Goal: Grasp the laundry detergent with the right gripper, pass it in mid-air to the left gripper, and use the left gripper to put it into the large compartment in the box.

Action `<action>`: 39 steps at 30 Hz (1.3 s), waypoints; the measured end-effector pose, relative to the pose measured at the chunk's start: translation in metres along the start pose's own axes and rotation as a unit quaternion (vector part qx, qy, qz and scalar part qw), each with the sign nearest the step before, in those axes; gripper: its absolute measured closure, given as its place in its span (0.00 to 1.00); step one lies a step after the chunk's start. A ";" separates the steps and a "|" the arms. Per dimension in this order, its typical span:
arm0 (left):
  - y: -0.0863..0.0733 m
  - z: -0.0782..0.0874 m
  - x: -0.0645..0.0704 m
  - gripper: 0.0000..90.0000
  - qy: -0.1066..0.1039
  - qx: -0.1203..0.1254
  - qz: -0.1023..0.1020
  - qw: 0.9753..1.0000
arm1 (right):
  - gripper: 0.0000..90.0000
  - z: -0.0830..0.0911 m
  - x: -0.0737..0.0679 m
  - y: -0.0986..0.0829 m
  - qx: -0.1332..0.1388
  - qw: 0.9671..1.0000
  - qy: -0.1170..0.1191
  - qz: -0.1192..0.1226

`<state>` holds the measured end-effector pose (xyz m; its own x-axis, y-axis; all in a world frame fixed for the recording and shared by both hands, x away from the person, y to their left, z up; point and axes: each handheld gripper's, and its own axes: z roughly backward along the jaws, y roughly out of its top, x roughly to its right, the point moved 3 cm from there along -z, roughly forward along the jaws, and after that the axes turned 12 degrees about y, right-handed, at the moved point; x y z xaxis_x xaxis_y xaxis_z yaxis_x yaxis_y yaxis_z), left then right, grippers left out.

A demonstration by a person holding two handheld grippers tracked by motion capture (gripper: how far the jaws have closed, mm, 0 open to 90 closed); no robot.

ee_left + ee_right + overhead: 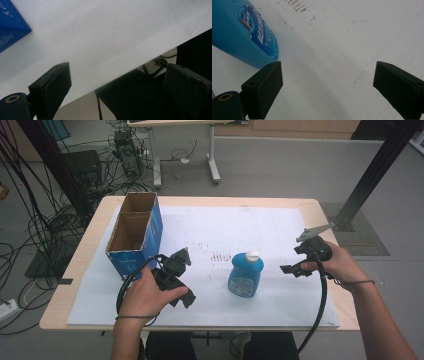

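Blue plastic bottle (246, 275), white cap, standing upright on the white sheet (260, 227) that covers the table (315, 205), roughly midway between the two hands. In the right gripper view the bottle (239, 32) sits at upper left, just beyond the left jaw, not between the jaws.

Cardboard box (134, 234), blue outside, brown inside, open-topped with two compartments, standing at the left of the sheet, apart from the bottle. Both compartments look empty as far as can be seen.

Right gripper (295, 267): jaws spread wide, holding nothing, near the bottle's right side and aimed toward it. Left gripper (182, 295): jaws also spread wide, empty, resting low by the near edge of the sheet, just beside the box corner (11, 27).

Step in hand, as judged: approach to the bottle, no grasp yet made. Next move likely calls for bringing the right gripper in so the bottle body sits squarely between the jaws, then closing firmly; the rounded, smooth sides could slip or tip.

Writing: label on the bottle carries white characters, too blurred to read. Box side bears pale lettering, likewise illegible.
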<state>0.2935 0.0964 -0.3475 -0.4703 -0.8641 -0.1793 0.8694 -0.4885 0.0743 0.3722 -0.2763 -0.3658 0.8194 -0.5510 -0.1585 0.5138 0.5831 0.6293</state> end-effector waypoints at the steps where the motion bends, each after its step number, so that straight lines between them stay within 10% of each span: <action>1: 0.000 -0.001 0.000 0.09 0.000 -0.001 0.001 1.000 | 0.10 0.000 -0.001 -0.001 0.000 1.000 0.001 0.000; 39: -0.003 -0.011 0.002 0.09 -0.006 -0.010 0.007 1.000 | 0.06 -0.033 -0.031 -0.027 0.041 0.997 0.062 0.037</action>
<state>0.2913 0.0974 -0.3586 -0.4594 -0.8726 -0.1657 0.8788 -0.4736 0.0577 0.3408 -0.2553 -0.4034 0.8820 -0.4269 -0.1994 0.4325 0.5656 0.7021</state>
